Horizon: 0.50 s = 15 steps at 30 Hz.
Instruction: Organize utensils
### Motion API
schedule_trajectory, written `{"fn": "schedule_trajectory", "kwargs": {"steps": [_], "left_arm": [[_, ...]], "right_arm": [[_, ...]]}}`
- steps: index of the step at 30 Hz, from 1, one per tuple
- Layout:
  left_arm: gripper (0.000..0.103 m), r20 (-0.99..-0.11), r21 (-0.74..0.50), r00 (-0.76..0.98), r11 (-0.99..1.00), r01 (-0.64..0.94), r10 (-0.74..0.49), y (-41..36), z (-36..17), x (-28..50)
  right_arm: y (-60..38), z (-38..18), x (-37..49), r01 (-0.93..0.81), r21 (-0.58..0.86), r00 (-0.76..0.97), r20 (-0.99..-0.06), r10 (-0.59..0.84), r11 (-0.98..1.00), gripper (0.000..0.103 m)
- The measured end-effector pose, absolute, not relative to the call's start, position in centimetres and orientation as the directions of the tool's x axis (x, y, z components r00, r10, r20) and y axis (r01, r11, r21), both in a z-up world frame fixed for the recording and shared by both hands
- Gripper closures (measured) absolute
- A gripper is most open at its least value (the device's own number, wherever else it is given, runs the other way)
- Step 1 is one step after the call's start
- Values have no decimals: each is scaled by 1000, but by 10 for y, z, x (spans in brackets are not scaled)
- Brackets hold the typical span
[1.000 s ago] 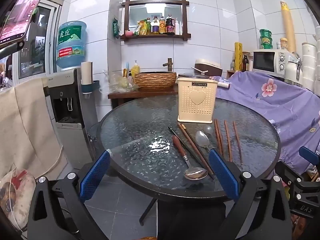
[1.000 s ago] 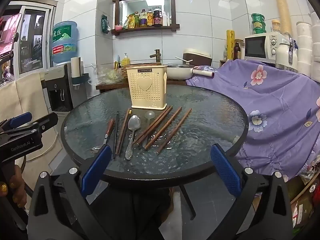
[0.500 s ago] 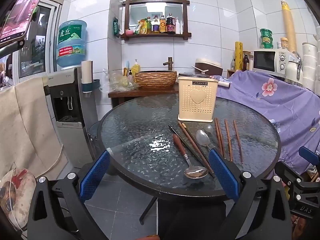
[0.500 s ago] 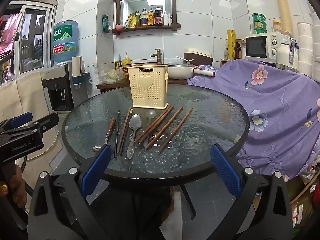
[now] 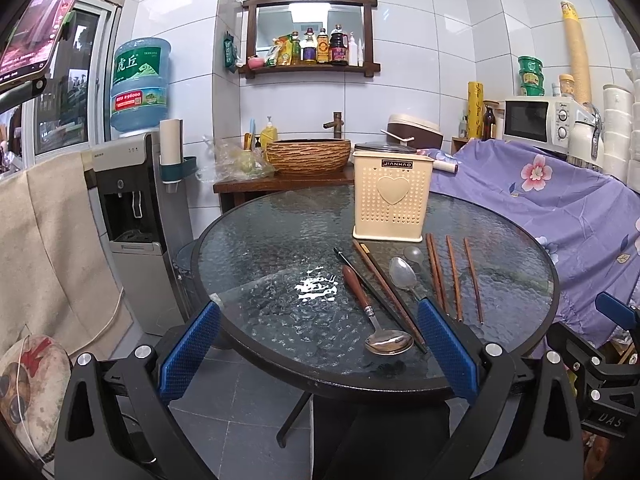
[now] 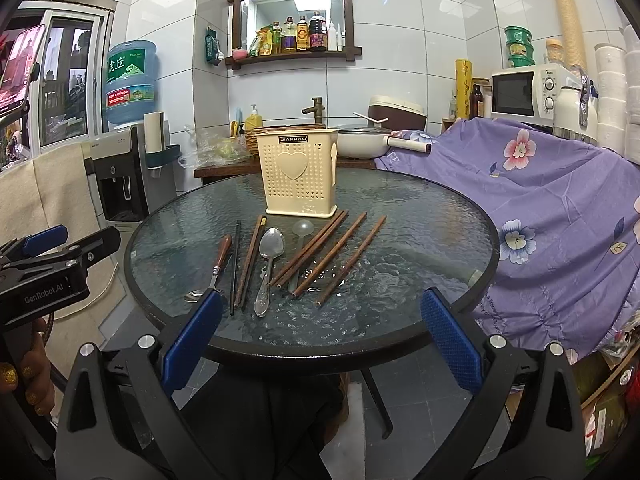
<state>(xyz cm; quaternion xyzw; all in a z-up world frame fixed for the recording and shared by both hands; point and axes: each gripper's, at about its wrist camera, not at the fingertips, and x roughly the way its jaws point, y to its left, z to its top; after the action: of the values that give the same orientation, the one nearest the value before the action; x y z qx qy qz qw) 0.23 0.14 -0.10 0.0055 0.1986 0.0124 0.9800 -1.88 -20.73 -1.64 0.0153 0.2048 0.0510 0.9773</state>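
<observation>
A cream utensil holder point(image 5: 391, 196) point(image 6: 299, 176) stands upright on the round glass table point(image 5: 272, 248) point(image 6: 420, 216). In front of it lie several brown chopsticks point(image 5: 454, 276) point(image 6: 332, 254), a wooden-handled spoon point(image 5: 370, 308) point(image 6: 218, 260), a steel spoon point(image 5: 402, 274) point(image 6: 269, 258), a clear plastic spoon point(image 6: 301, 232) and a black chopstick point(image 6: 235, 264). My left gripper point(image 5: 318, 350) is open and empty at the table's near edge. My right gripper point(image 6: 320, 338) is open and empty, also short of the near edge.
A water dispenser point(image 5: 132, 200) stands left of the table. A purple flowered cloth point(image 6: 560, 208) covers furniture on the right. Behind the table are a wicker bowl point(image 5: 308, 155), a pot point(image 6: 362, 142) and a microwave point(image 6: 528, 94). The left gripper also shows in the right wrist view point(image 6: 52, 264).
Both grippers have edged slightly closer to the table. Nothing on the table has moved.
</observation>
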Motion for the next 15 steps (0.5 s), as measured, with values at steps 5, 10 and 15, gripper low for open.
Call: {"fn": "schedule_trajectory", "kwargs": {"steps": [5,10,15], "left_arm": [[6,-388,15,921,1000,-26,30,1,-2,2],[6,-390,13,920,1000,-24,27,2,-2,1],[6,-390,9,920,1000,-24,26,2,-2,1]], "right_arm": [[-207,-16,-19,-93,52,911,-399,107,994,5],[-208,-16,-19,-94,51,911,-399,107,994,5],[-207,-16,-19,-93,51,911,-399,106,994,5]]}}
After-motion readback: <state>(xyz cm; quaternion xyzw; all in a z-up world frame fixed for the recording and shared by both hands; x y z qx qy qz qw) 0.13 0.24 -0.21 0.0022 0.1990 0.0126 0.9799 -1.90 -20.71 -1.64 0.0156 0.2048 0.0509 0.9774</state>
